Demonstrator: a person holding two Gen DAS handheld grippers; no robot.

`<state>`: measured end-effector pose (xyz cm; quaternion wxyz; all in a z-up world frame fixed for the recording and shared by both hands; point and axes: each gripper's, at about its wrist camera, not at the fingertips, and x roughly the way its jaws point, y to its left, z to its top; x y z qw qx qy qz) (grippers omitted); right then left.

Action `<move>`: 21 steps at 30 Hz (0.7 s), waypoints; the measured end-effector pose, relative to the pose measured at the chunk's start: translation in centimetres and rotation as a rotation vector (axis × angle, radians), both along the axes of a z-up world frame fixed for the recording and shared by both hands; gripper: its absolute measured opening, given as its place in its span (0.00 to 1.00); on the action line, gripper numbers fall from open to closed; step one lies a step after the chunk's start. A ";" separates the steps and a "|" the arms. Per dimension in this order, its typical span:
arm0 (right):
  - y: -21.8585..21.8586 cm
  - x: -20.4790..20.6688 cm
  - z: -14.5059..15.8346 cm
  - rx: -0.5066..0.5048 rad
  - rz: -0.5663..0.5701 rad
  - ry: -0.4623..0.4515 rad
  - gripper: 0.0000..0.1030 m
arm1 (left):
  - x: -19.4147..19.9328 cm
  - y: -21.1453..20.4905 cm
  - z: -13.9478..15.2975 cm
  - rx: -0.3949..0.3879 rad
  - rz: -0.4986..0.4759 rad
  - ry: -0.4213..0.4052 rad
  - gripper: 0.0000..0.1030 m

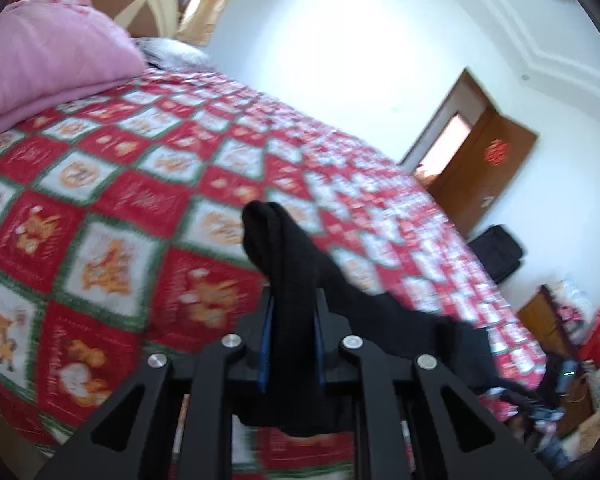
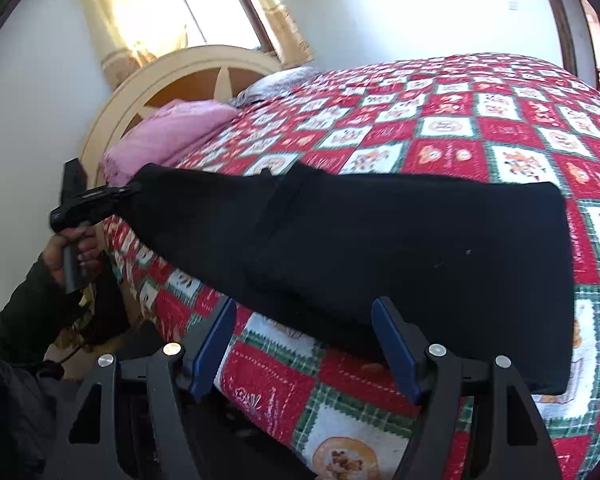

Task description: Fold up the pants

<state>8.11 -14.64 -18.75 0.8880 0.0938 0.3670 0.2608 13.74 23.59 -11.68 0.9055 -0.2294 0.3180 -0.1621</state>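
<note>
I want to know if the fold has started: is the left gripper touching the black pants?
Touching. The left wrist view shows the left gripper with both blue pads pressed against a bunch of the black pants between them.

A bed (image 2: 440, 120) is covered by a quilted spread of red and white squares edged in green, printed with orange figures, and is backed by a cream arched headboard (image 2: 148, 80). At its head a folded pink blanket (image 2: 168, 132) and a grey pillow (image 2: 276, 80) are laid. Black fabric pants (image 2: 380, 248) are spread across the near part of the spread.
</note>
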 end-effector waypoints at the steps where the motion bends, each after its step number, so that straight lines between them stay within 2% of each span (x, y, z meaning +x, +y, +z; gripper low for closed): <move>1: -0.3 0.0 0.2 0.008 -0.011 -0.006 0.69 | -0.1 -0.6 0.7 -0.015 -0.023 -0.011 0.16; 6: -1.9 0.1 1.0 0.045 -0.075 -0.035 0.69 | -0.1 -4.5 3.6 -0.061 -0.115 -0.052 0.16; 8: -2.8 0.1 1.5 0.056 -0.108 -0.052 0.69 | 0.0 -6.9 4.8 -0.049 -0.161 -0.068 0.16; 16: -8.6 0.2 3.0 0.122 -0.311 -0.100 0.69 | 0.7 -16.3 8.9 -0.074 -0.397 -0.130 0.16; 21: -11.0 0.4 2.8 0.130 -0.410 -0.098 0.70 | 1.8 -23.1 9.7 -0.031 -0.534 -0.121 0.16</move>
